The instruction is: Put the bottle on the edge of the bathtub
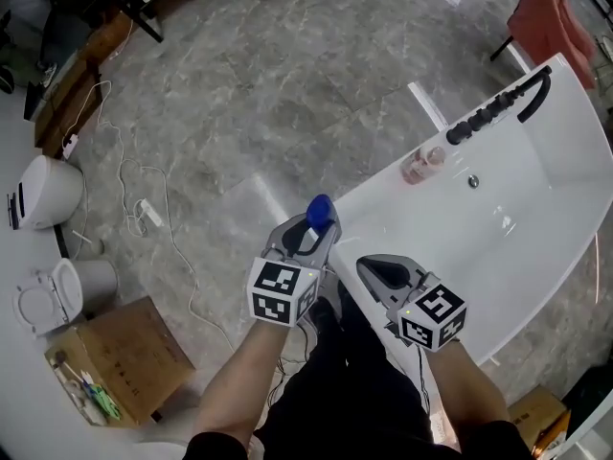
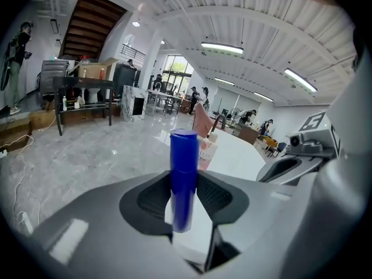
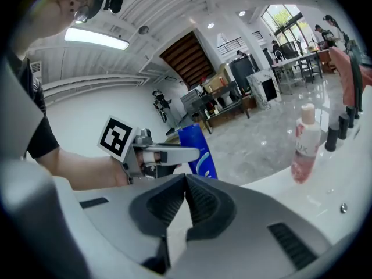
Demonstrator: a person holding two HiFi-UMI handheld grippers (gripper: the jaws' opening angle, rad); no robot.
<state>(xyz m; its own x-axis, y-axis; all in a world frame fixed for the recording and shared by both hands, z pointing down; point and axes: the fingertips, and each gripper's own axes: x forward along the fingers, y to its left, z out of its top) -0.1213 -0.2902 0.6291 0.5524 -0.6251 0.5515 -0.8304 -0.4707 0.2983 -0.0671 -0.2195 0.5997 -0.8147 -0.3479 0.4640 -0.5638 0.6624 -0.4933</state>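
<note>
A blue bottle [image 1: 320,211] stands upright between the jaws of my left gripper [image 1: 311,233], which is shut on its lower body, just at the near corner of the white bathtub [image 1: 383,195]. In the left gripper view the blue bottle [image 2: 183,179] rises from my left gripper [image 2: 185,199], with the tub edge [image 2: 238,156] beyond it. My right gripper [image 1: 378,274] hovers to the right over the tub's near end, shut and empty. The right gripper view shows its jaws [image 3: 185,205] touching, and the blue bottle [image 3: 197,150] to the left.
A pink bottle [image 1: 421,164] stands on the tub's rim near a black faucet set [image 1: 498,103]. A pink towel [image 1: 551,17] hangs beyond. On the floor to the left are a cable [image 1: 144,214], a toilet [image 1: 43,192], a bin [image 1: 67,290] and a cardboard box [image 1: 115,357].
</note>
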